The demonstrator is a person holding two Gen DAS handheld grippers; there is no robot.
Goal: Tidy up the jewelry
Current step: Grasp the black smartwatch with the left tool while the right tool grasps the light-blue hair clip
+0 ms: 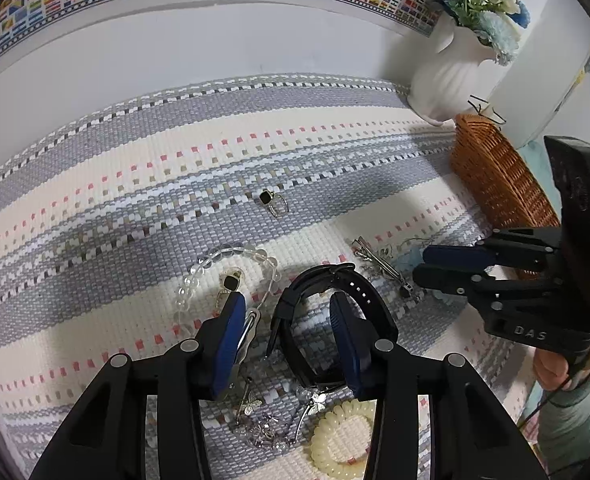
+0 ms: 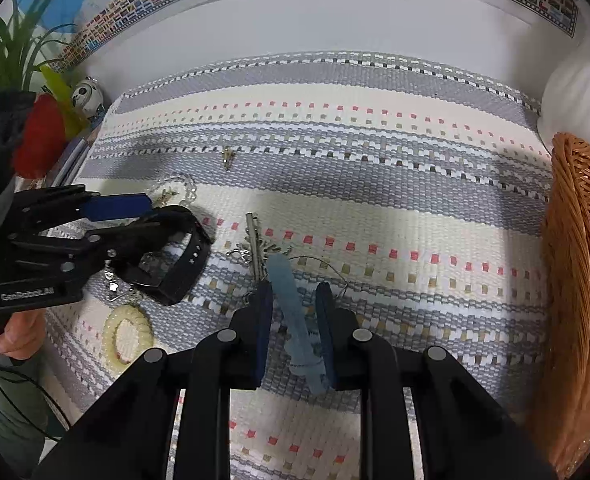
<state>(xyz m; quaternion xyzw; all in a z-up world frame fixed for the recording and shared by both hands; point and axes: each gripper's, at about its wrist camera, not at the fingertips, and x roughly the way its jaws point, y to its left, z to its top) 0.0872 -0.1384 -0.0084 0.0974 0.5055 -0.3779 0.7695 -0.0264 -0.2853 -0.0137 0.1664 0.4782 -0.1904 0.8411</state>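
My left gripper (image 1: 287, 300) stands open over a black watch (image 1: 327, 320) on the woven mat (image 1: 255, 140). One side of its strap lies between the fingers, and the right finger sits inside the loop. A gap shows beside the left pad, which hangs over a silver clip (image 1: 251, 328). My right gripper (image 2: 294, 288) straddles a pale blue strip-shaped piece (image 2: 291, 312), open, with space on the left side. In that view the left gripper (image 2: 151, 216) reaches in from the left onto the watch (image 2: 179, 256). In the left wrist view the right gripper (image 1: 421, 264) comes in from the right.
A wicker basket (image 2: 575, 280) stands at the mat's right edge, with a white vase (image 1: 443, 80) behind it. On the mat lie a clear bead bracelet (image 1: 231, 268), a black-stone ring (image 1: 273, 200), a long silver clip (image 2: 253, 240), a cream spiral hair tie (image 2: 127, 336) and butterfly trinkets (image 1: 263, 420).
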